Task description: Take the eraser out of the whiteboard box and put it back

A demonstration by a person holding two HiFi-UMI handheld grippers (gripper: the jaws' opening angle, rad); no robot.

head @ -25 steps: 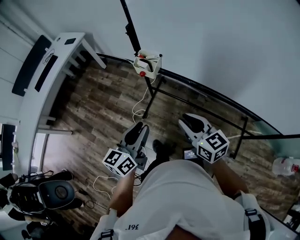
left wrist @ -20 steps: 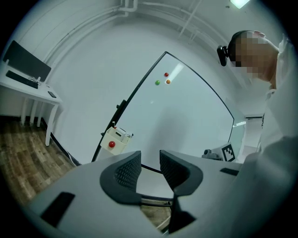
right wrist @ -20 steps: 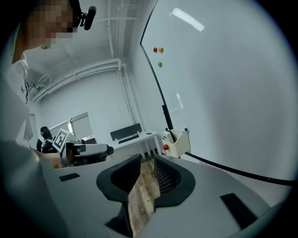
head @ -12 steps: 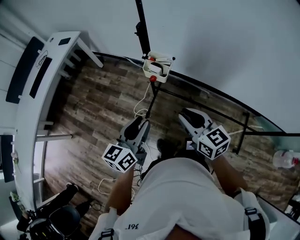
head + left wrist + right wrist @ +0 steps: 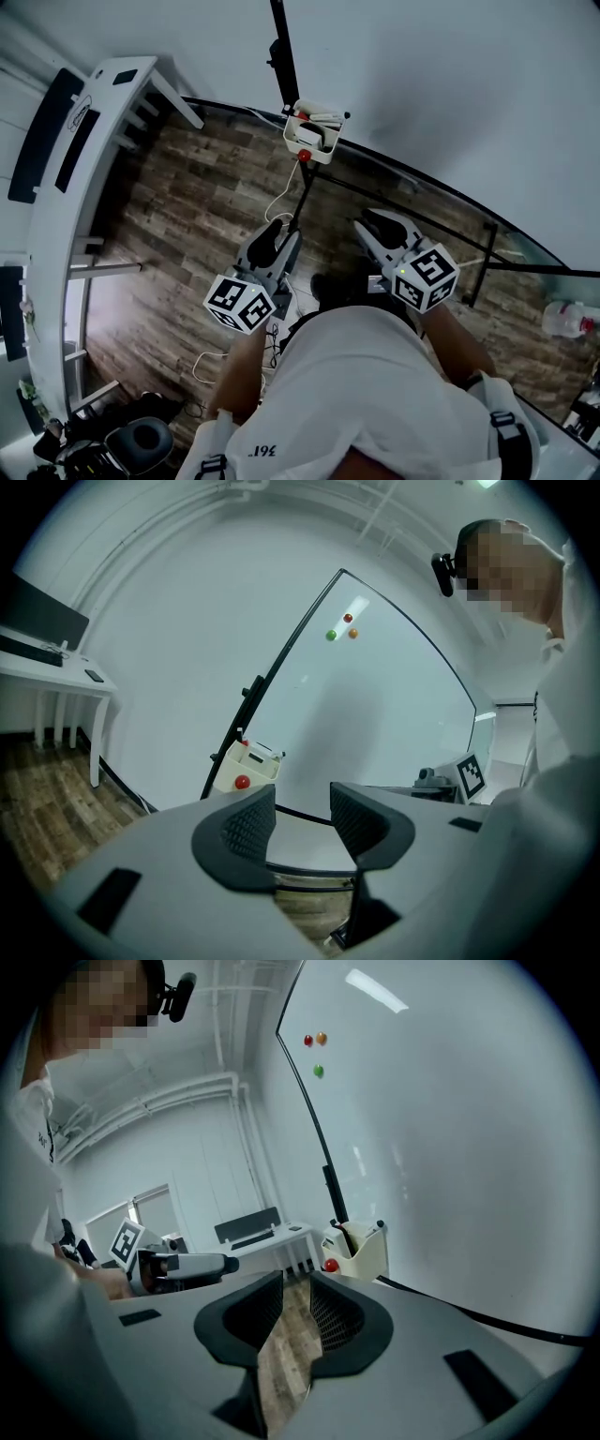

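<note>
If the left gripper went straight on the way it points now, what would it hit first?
Probably the whiteboard, low down by its black bottom edge, just right of the white box. Depth is unclear. The left gripper has just been opening its jaws, with nothing between them.

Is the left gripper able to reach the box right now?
Probably, with a stretch: nothing stands between the left gripper and the box, and its empty jaws have just been opening.
</note>
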